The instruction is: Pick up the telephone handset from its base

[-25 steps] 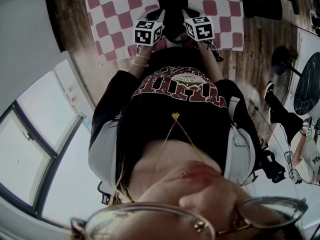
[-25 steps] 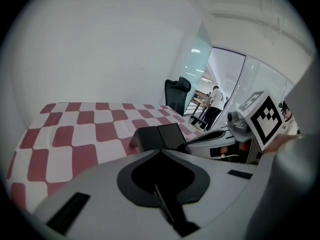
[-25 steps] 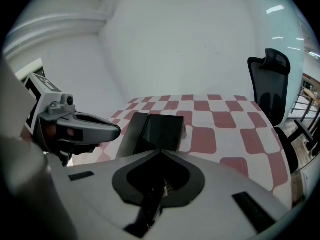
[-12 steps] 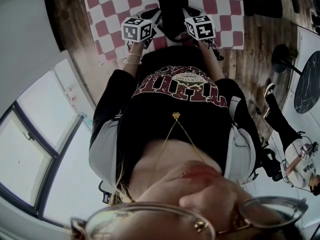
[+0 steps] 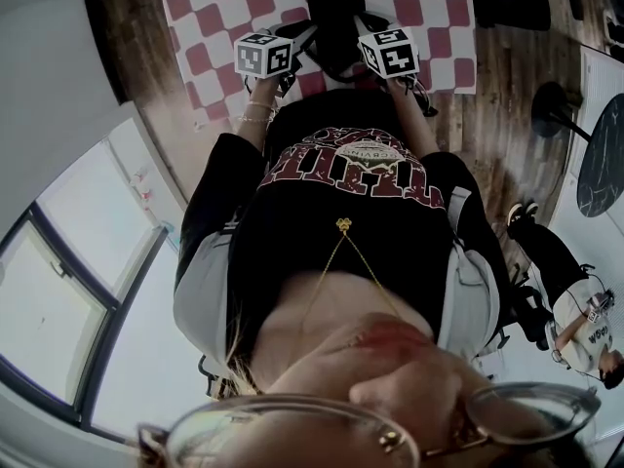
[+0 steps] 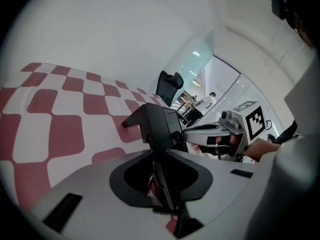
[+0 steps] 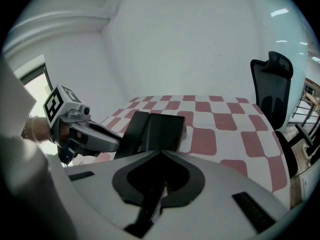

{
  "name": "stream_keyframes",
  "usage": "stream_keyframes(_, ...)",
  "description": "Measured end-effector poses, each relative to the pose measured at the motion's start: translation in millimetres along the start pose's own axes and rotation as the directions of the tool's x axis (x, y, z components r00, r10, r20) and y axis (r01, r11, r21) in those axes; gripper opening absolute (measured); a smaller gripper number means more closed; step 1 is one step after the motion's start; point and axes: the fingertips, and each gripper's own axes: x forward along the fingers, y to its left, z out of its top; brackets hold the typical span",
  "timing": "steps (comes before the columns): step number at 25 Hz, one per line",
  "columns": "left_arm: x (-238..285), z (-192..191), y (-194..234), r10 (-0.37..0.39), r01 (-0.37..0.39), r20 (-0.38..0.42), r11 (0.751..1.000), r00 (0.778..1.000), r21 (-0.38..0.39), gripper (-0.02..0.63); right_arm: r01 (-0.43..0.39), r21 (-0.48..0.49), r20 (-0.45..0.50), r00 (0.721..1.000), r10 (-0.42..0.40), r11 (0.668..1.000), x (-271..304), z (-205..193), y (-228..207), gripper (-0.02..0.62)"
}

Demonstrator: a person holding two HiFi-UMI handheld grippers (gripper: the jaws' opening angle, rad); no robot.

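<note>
Both grippers are in on the telephone (image 5: 336, 18), a black desk set on the red-and-white checked cloth (image 5: 224, 18), right in front of the person. In the right gripper view the handset (image 7: 131, 133) is the dark bar lying along the left side of the base (image 7: 165, 131), seated on it and not lifted. Its long axis runs straight away from the person towards the far edge of the table, parallel to the base, with the far end raised a little along the base's slope.

The left gripper (image 6: 159, 169) comes in from the handset's side, angled downward, and its jaws have just been opening. They stand a narrow slit apart, cloth shows through the gap, and nothing is pinched between them. Its tips sit just beside the handset's outer edge; I can't tell whether they touch.

The right gripper (image 7: 157, 191) hangs over the near right of the base, pointed down at it, jaws pressed together and empty.

A black office chair (image 7: 272, 84) stands beyond the table.
</note>
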Motion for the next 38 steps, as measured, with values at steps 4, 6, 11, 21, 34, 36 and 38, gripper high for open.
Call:
stream_keyframes(4,3.7,1.4,0.1,-0.038,0.038,0.009,0.999,0.999,-0.034,0.069,-0.001,-0.001,0.002,1.0,0.001,1.0,-0.3,0.0,0.5,0.02)
stream_keyframes(6,4.1,1.5,0.2,-0.062,0.062,0.002,0.997,0.998,-0.036,0.074,-0.002,0.0,0.006,1.0,0.002,1.0,-0.5,0.3,0.7,0.02)
stream_keyframes(11,3.4,1.3,0.6,-0.15,0.149,-0.022,0.987,0.988,-0.058,0.077,-0.003,0.002,0.011,1.0,0.003,1.0,-1.1,0.9,0.5,0.02)
stream_keyframes(21,3.6,0.8,-0.5,-0.264,0.26,-0.069,0.964,0.962,-0.059,0.094,0.002,0.014,0.019,1.0,-0.003,1.0,-1.9,1.0,-0.4,0.02)
stream_keyframes(34,19.6,1.6,-6.8,-0.302,0.293,-0.074,0.95,0.95,-0.107,0.112,0.01,0.043,0.039,0.999,-0.012,0.999,-2.8,2.0,-1.0,0.019)
stream_keyframes(36,18.4,5.9,-10.0,-0.302,0.294,-0.054,0.949,0.952,-0.113,0.112,0.011,0.046,0.041,0.999,-0.013,0.999,-3.3,2.5,-0.8,0.02)
stream_keyframes(38,18.4,4.8,-8.6,-0.281,0.274,-0.046,0.955,0.959,-0.113,0.111,0.01,0.048,0.041,0.999,-0.012,0.999,-3.8,2.2,-0.8,0.018)
